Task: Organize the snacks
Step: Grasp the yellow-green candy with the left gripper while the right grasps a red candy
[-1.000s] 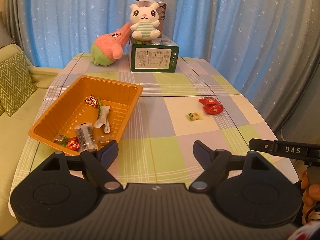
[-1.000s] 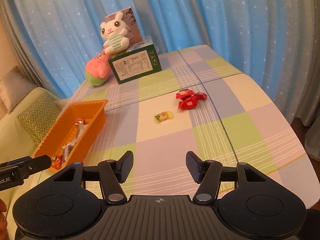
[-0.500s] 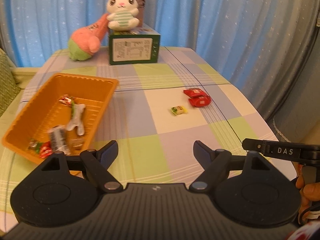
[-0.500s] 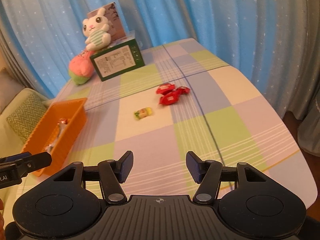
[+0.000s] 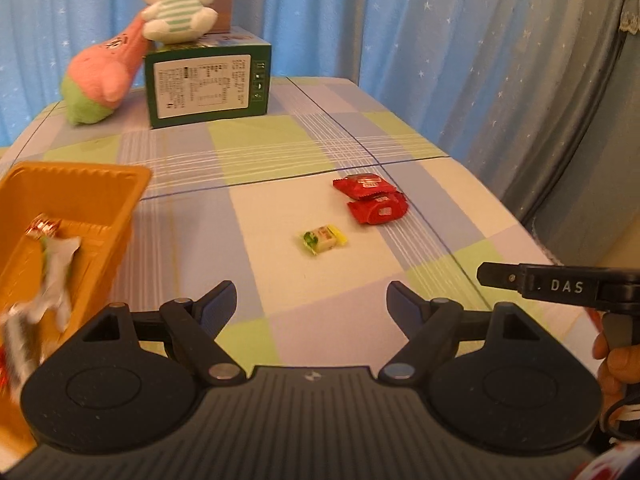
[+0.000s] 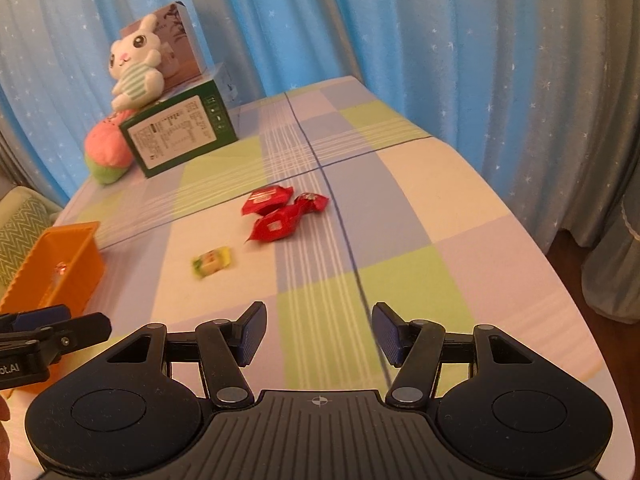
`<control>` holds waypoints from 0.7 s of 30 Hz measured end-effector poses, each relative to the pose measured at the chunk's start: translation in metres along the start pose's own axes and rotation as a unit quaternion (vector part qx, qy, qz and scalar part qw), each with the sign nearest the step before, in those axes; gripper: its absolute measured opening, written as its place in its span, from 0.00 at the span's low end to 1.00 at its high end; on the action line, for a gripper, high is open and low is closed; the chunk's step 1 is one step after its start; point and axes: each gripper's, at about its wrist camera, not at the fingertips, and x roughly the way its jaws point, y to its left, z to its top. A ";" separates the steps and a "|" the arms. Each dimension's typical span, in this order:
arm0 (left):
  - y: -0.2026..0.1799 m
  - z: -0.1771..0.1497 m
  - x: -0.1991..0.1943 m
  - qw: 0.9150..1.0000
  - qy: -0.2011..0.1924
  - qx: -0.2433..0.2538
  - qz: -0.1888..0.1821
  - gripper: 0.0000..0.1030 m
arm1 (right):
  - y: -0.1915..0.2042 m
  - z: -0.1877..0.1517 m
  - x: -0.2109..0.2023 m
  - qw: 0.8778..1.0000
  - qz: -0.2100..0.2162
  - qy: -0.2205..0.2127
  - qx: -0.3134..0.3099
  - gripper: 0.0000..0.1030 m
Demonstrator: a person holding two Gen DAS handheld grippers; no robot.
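On the checked tablecloth lie a small yellow-green candy and, just beyond it, red snack packets. An orange tray at the left holds several wrapped snacks. My left gripper is open and empty, hovering short of the candy. My right gripper is also open and empty, nearer the table's front, with the red packets ahead and to its left. Each gripper shows at the edge of the other's view.
A green box stands at the far end with a white rabbit plush on top and a pink-green plush leaning beside it. Blue starred curtains hang behind. The table's right edge curves away.
Both grippers have moved forward and lower toward the candy and red packets, which now look larger. The tray has slid toward the left edge of both views. Jaw widths are unchanged.
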 end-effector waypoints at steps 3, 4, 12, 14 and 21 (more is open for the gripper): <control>-0.001 0.008 0.031 1.000 0.004 0.022 0.009 0.77 | -0.002 0.010 0.021 1.000 0.003 -0.002 -0.004 0.57; -0.001 0.010 0.041 0.999 0.005 0.030 0.010 0.77 | -0.002 0.013 0.027 1.000 0.005 -0.003 -0.007 0.57; -0.011 0.024 0.104 0.994 0.013 0.107 0.010 0.62 | -0.004 0.031 0.067 1.000 0.009 0.000 -0.023 0.57; -0.012 0.025 0.114 0.993 0.012 0.121 0.011 0.61 | -0.006 0.033 0.074 1.000 0.014 0.004 -0.013 0.57; -0.016 0.025 0.131 0.987 0.014 0.157 -0.011 0.38 | -0.005 0.038 0.087 0.999 0.031 0.009 -0.004 0.57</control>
